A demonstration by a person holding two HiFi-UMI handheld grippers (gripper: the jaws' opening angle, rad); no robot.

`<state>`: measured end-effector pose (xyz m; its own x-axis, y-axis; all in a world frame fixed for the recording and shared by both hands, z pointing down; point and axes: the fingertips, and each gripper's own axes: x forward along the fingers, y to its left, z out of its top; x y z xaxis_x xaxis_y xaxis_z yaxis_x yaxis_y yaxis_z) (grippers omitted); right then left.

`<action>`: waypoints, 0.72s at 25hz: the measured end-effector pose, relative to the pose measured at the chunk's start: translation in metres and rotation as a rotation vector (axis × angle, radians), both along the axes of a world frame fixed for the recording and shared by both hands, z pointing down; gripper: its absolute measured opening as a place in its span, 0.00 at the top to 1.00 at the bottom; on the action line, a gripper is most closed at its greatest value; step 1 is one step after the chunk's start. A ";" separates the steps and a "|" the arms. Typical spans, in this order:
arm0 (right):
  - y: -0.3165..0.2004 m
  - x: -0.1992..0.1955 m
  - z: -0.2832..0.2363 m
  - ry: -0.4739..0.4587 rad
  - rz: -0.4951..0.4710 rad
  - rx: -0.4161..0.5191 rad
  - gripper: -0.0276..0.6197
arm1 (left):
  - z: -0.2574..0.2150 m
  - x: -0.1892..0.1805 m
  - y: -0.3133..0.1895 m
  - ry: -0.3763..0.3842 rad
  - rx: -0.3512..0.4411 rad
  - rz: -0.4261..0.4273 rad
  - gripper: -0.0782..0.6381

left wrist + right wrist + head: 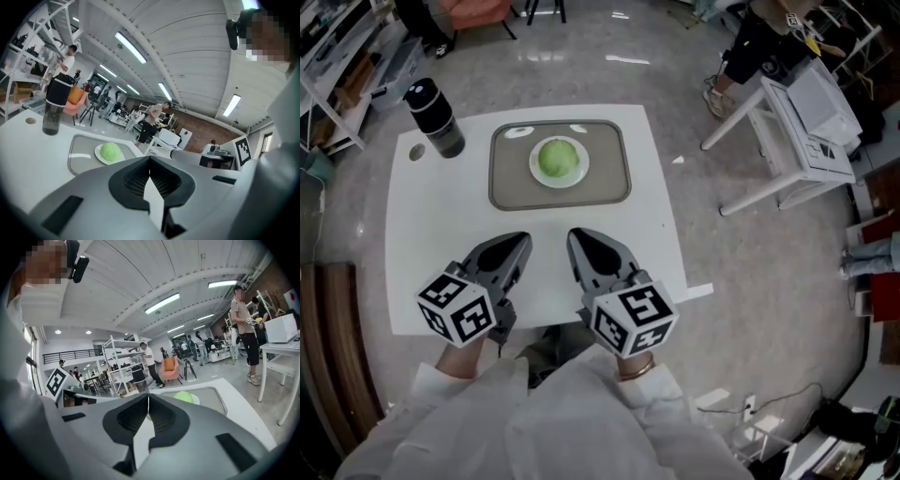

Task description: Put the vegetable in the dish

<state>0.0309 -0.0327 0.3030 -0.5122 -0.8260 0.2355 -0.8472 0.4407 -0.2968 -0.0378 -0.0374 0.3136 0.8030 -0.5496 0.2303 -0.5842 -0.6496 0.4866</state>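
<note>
A round green vegetable (559, 157) rests on a small white dish (536, 172) in the middle of a grey tray (511, 187) on the white table. It also shows in the left gripper view as the vegetable (110, 151) and in the right gripper view as the vegetable (183, 396). My left gripper (522, 240) and right gripper (574, 236) hover side by side over the table's near half, well short of the tray. Both have their jaws closed together with nothing between them.
A dark bottle (434, 116) stands at the table's far left corner, beside a small round hole (416, 152). A white table (802, 141) stands to the right across the floor. People and shelving fill the room's background.
</note>
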 end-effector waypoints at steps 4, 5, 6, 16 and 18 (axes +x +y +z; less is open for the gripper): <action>0.026 -0.010 -0.018 0.000 -0.041 0.045 0.93 | -0.010 0.000 0.030 0.006 0.013 0.019 0.88; 0.030 -0.012 -0.021 0.008 -0.047 0.051 0.93 | -0.011 0.001 0.036 0.007 0.015 0.027 0.88; 0.034 -0.014 -0.023 0.014 -0.051 0.055 0.93 | -0.012 0.002 0.042 0.008 0.015 0.035 0.88; 0.050 -0.018 -0.022 0.049 -0.087 0.060 0.93 | -0.014 0.010 0.061 -0.035 0.047 0.015 0.88; 0.052 -0.019 -0.023 0.053 -0.099 0.069 0.94 | -0.016 0.011 0.060 -0.047 0.060 0.007 0.88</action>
